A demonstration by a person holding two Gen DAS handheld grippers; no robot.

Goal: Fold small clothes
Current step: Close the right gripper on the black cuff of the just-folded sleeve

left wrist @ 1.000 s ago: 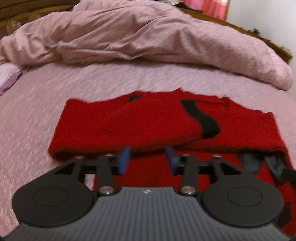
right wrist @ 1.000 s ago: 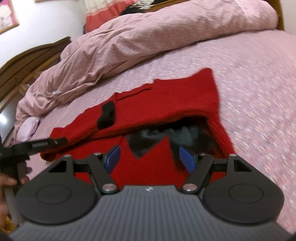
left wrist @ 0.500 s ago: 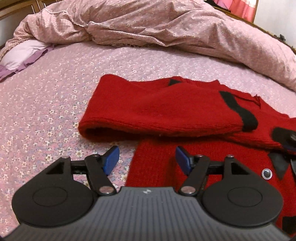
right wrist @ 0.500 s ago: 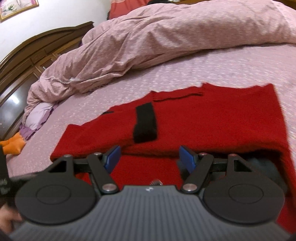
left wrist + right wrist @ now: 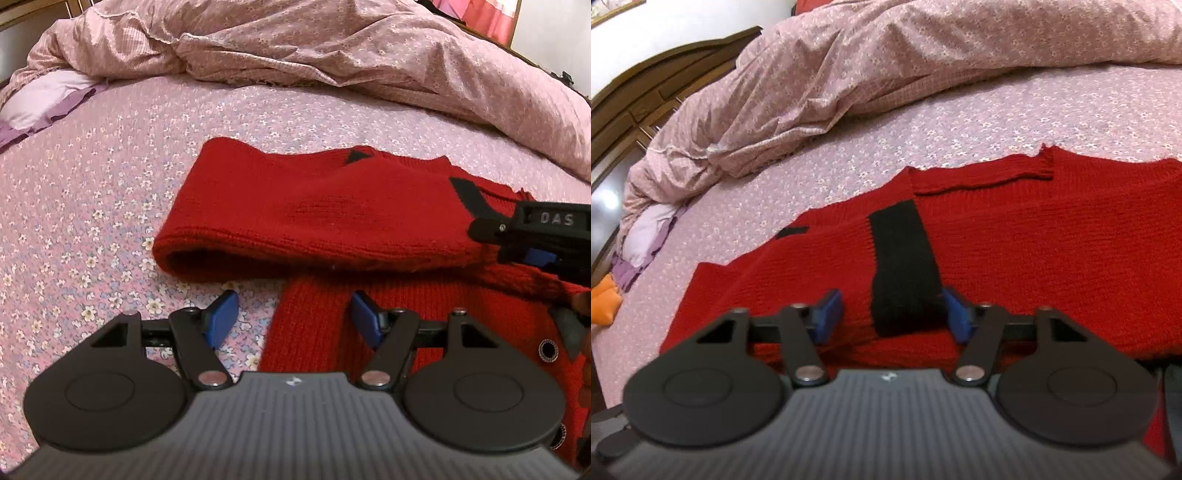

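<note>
Closing around the sweater's (image 5: 1015, 240) black band (image 5: 901, 266), the right tongs (image 5: 892, 314) had narrowed without yet pinching; the left tongs (image 5: 291, 319) stood apart over its near edge on the bed (image 5: 92, 206), readying another fold.

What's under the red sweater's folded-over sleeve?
Under the folded sleeve lies more of the red sweater, spread on the flowery bedsheet. A dark gap shows under the sleeve's near edge; what lies deeper beneath is covered.

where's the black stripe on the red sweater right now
In the right wrist view the black stripe runs down the folded red sweater, its near end between the right claw pads, left of centre.
</note>
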